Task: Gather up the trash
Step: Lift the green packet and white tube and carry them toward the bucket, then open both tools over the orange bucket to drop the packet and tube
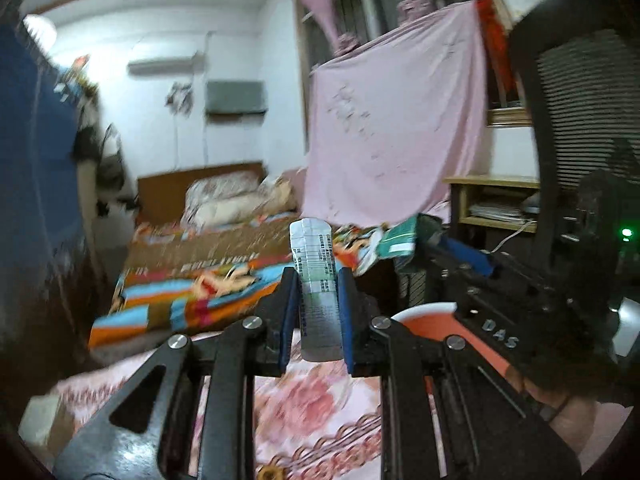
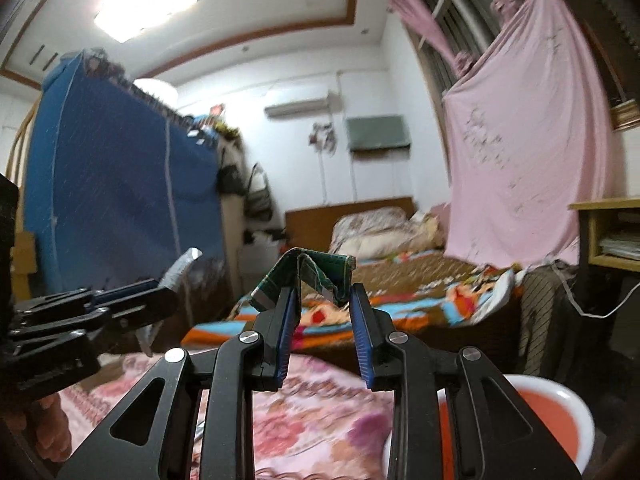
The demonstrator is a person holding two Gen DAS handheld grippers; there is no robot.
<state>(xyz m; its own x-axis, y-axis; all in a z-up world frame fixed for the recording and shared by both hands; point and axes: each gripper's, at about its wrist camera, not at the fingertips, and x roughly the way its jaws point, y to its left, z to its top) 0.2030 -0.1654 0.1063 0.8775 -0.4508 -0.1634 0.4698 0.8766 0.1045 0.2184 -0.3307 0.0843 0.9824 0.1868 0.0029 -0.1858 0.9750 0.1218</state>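
Left tool [image 1: 319, 284]: jaws narrow, blue pads clamped on a flat silver-white wrapper [image 1: 316, 280] printed with small text. The wrapper stands nearly upright between the pads, its top poking out toward 12 o'clock, its lower end hanging below the pads. In the right wrist view the same tool [image 2: 160, 286] shows at 9 o'clock, the silver wrapper [image 2: 182, 266] sticking out of its tip at a slant.

Right tool [image 2: 325, 294]: jaws partly apart, a folded green wrapper [image 2: 320, 270] caught between the fingertips. The wrapper bridges the gap like a tent, one end draped over the left fingertip, the other at the right one; whether the pads truly press on it, cannot tell. In the left wrist view this tool [image 1: 448, 246] reaches in from 3 o'clock, the green wrapper [image 1: 398, 240] at its tip, just beside the silver one and slightly farther off.

Both tools are held above a pink floral cloth [image 2: 320, 420] at 6 o'clock. A red basin with a white rim [image 2: 576, 396] sits at 4 to 5 o'clock in the right view; in the left view the basin [image 1: 424, 312] is partly hidden behind the right tool.

Behind: a bed [image 2: 400, 292] with a bright patterned cover at 1 o'clock, a hanging pink sheet [image 2: 528, 140] at 2 o'clock, a blue wardrobe [image 2: 120, 184] at 10 o'clock. Picture edges blurred.
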